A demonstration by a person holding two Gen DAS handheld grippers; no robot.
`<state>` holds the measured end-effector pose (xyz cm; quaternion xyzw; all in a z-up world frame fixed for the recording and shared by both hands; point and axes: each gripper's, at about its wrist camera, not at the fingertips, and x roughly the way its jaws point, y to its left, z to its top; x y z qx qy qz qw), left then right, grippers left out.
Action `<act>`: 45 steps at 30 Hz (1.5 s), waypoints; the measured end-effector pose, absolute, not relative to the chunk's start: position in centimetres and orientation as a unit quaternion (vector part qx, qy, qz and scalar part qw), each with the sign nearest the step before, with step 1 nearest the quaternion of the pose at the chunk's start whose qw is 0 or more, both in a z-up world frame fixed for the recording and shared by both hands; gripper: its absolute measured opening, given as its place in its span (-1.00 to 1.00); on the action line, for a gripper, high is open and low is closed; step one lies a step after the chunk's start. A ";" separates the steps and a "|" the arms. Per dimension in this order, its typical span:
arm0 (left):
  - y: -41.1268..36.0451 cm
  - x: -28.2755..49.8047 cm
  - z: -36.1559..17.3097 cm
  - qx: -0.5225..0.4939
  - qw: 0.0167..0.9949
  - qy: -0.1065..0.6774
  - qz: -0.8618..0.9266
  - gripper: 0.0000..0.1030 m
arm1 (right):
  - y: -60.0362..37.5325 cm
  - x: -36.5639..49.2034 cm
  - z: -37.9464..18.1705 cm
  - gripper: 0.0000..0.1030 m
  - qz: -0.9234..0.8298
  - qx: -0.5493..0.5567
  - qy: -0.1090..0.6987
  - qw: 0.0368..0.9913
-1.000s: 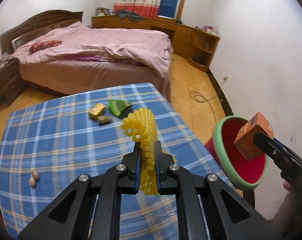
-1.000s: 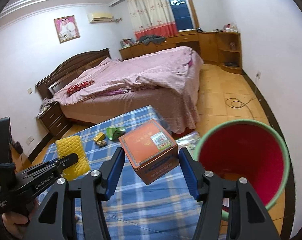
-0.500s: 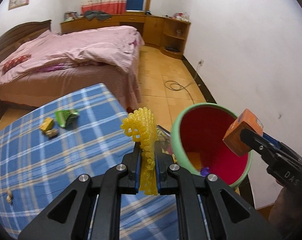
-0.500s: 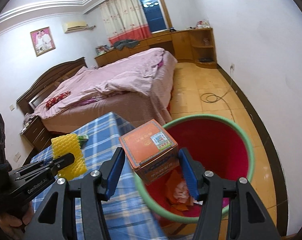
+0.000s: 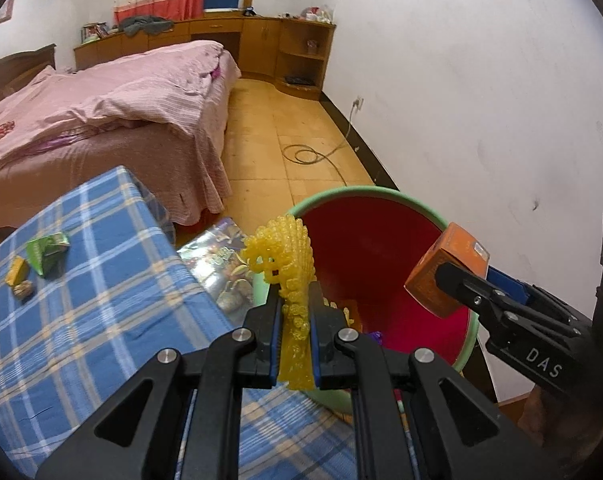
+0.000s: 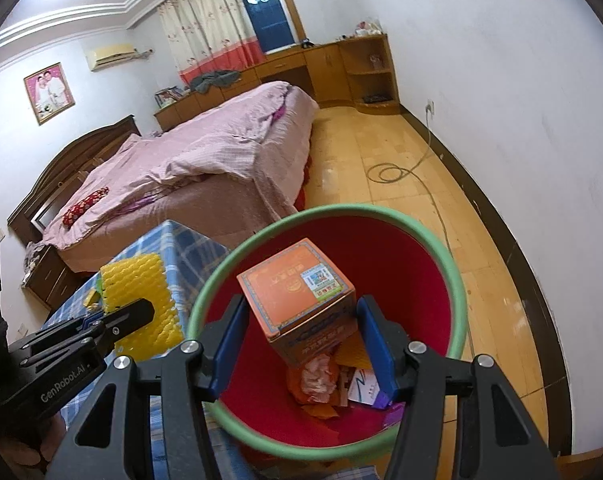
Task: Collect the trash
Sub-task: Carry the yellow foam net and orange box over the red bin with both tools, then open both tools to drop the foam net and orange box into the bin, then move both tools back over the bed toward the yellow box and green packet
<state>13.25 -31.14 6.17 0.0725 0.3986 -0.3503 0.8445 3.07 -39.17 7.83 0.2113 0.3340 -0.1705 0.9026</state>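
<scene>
In the left wrist view, the left gripper is closed tight on the yellow foam net, just at the near rim of the red bin. The net looks light and soft, so it squashes.

In the right wrist view, the right gripper, jaws about half open, clamps the orange box by its two sides over the bin's mouth. The box looks like stiff, light cardboard.

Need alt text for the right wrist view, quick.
The right gripper holds an orange box over the red bin, which already has trash in it. At left, the left gripper grips yellow foam netting above the blue plaid table.
</scene>
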 end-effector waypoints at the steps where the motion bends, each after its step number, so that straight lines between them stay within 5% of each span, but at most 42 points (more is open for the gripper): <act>1: -31.5 13.3 5.9 0.073 0.843 0.400 -0.352 -0.80 | -39.4 3.2 7.5 0.14 -0.173 0.214 0.336 0.901; 9: -32.8 13.9 4.9 0.075 0.833 0.402 -0.372 -0.79 | -41.1 3.7 6.0 0.15 -0.183 0.227 0.349 0.891; 14: -32.8 14.4 4.6 0.064 0.829 0.408 -0.377 -0.40 | -41.9 3.8 5.4 0.17 -0.183 0.245 0.350 0.886; 17: -32.9 14.5 4.6 0.064 0.831 0.408 -0.374 -0.37 | -42.2 3.9 5.4 0.30 -0.184 0.253 0.347 0.884; 45: -24.3 16.4 8.1 0.039 0.873 0.383 -0.298 -0.36 | -37.5 4.5 8.9 0.37 -0.144 0.232 0.324 0.906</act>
